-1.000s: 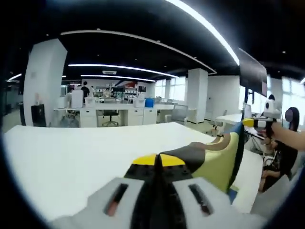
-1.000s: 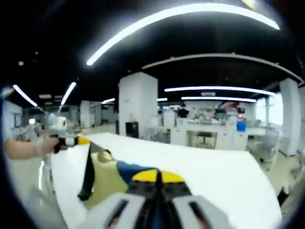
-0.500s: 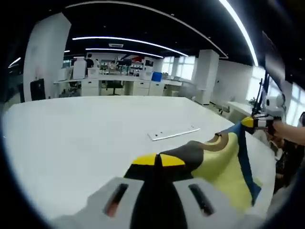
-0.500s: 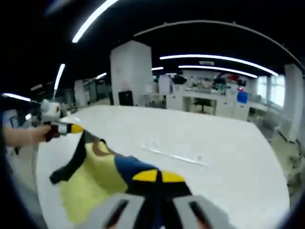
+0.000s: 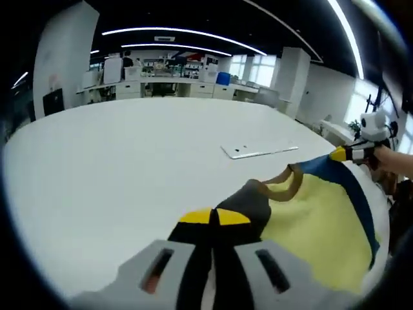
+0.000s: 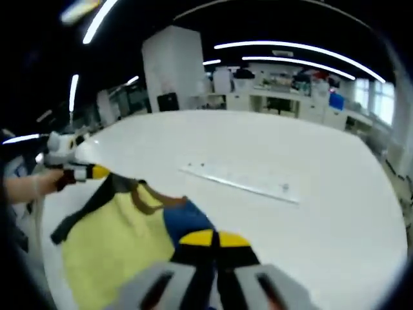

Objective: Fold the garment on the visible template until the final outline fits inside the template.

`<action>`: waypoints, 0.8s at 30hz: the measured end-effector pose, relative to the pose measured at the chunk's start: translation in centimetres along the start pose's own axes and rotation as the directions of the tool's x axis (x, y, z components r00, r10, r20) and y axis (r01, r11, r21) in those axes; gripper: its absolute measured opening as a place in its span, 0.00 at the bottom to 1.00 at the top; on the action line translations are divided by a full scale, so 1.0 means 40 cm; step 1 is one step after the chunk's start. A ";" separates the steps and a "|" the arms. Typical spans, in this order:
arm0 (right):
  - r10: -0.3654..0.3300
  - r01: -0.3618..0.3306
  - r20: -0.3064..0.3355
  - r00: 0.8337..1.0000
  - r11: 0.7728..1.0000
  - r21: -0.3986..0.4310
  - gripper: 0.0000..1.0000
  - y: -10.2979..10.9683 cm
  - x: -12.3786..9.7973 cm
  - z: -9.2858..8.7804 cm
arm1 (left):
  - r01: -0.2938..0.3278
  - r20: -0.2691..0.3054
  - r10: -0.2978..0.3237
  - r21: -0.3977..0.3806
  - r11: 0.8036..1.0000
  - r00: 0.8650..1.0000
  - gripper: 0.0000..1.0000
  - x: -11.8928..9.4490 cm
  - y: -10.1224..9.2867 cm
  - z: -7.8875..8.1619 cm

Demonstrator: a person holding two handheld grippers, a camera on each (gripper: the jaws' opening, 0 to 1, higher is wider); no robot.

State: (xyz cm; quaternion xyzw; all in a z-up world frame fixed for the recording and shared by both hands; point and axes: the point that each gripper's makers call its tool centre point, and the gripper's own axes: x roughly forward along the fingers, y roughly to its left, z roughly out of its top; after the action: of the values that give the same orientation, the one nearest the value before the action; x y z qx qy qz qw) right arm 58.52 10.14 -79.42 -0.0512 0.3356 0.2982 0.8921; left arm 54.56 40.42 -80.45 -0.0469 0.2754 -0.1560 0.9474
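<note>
**Garment coming down onto the table**

You've lowered both grippers over the last second; the table top now fills far more of each view. Left gripper (image 5: 213, 216) has its jaws pressed together on the dark shoulder of the garment (image 5: 316, 226); right gripper (image 6: 213, 239) pinches the blue one. The garment hangs stretched between them over the near edge of the table (image 5: 116, 168). The template (image 6: 239, 181) lies well ahead, so the cloth isn't on it yet.

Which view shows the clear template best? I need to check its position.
The right gripper view: the template lies flat across the white table, unobstructed. In the left gripper view it is smaller, beyond the garment.
</note>
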 end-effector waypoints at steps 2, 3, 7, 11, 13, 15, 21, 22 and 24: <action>-0.007 0.007 -0.021 1.000 1.000 -0.004 0.00 -0.014 0.027 -0.010 | -0.004 -0.009 0.004 -0.006 1.000 1.000 0.00 0.021 0.006 -0.008; -0.012 0.012 -0.034 0.999 1.000 -0.002 0.00 -0.017 0.034 -0.018 | -0.006 -0.012 0.006 -0.008 1.000 1.000 0.00 0.029 0.006 -0.011; -0.020 0.022 -0.065 0.998 0.999 0.023 0.00 -0.026 0.057 -0.039 | -0.013 -0.034 0.013 -0.003 1.000 0.999 0.00 0.065 0.025 -0.017; -0.021 0.023 -0.082 0.996 0.999 0.026 0.00 -0.045 0.078 -0.045 | -0.019 -0.044 0.018 -0.009 1.000 0.999 0.00 0.059 0.013 -0.027; -0.021 0.023 -0.087 0.996 0.999 0.023 0.00 -0.046 0.076 -0.050 | -0.018 -0.045 0.017 -0.012 1.000 0.999 0.00 0.069 0.019 -0.024; -0.021 0.023 -0.091 0.996 1.000 0.017 0.00 -0.041 0.070 -0.055 | -0.018 -0.044 0.017 -0.005 1.000 0.999 0.00 0.075 0.022 -0.021; -0.006 0.004 -0.070 0.998 1.000 -0.019 0.00 -0.034 0.064 -0.051 | -0.002 -0.036 0.003 0.020 1.000 0.999 0.00 0.068 0.016 -0.009; -0.004 0.004 -0.075 0.997 1.000 -0.009 0.00 -0.031 0.060 -0.055 | 0.004 -0.029 -0.004 0.019 1.000 1.000 0.00 0.063 0.013 -0.003; 0.003 -0.003 -0.048 0.999 1.000 -0.004 0.00 -0.025 0.049 -0.052 | 0.032 -0.021 -0.031 0.023 0.999 0.999 0.01 0.051 0.008 0.004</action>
State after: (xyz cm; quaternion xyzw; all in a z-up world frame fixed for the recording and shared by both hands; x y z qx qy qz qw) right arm 59.07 9.71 -82.36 -0.0596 0.3562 0.2990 0.8833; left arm 56.37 40.06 -81.40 -0.0386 0.2827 -0.1745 0.9424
